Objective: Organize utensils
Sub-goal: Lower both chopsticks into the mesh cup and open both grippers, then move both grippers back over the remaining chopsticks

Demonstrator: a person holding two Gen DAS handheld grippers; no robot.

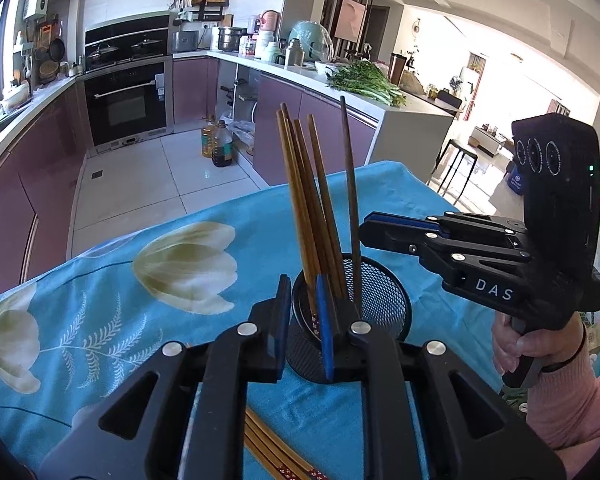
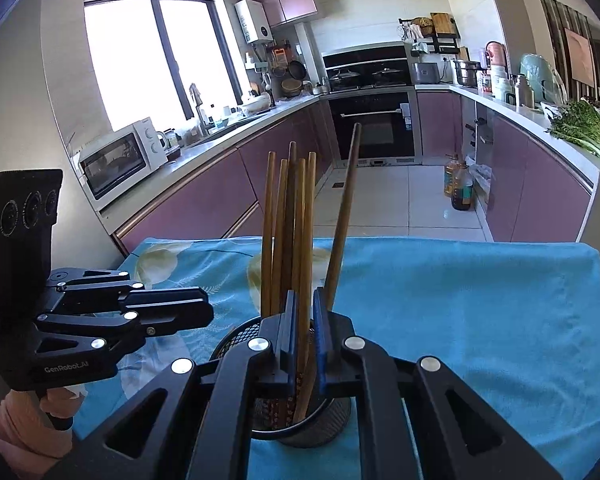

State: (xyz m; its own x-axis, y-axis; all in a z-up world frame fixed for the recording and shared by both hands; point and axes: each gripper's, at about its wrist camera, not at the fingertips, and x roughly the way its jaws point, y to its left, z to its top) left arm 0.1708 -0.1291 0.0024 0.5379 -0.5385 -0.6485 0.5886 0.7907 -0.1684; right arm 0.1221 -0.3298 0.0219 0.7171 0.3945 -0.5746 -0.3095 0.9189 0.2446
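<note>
Chopsticks (image 1: 308, 200) stand upright in a black mesh holder (image 1: 384, 300) on the blue floral tablecloth (image 1: 140, 320). The left gripper (image 1: 304, 332) straddles the holder's near rim, jaws parted, clamping nothing. The right gripper (image 2: 304, 344) hovers above the holder, fingers slightly apart around a chopstick, grip uncertain. Only the left view shows loose chopsticks (image 1: 276, 452) lying on the cloth.

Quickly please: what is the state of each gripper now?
Left gripper: nearly closed over the mesh holder rim; grip unclear.
Right gripper: nearly closed around a chopstick; grip unclear.
</note>
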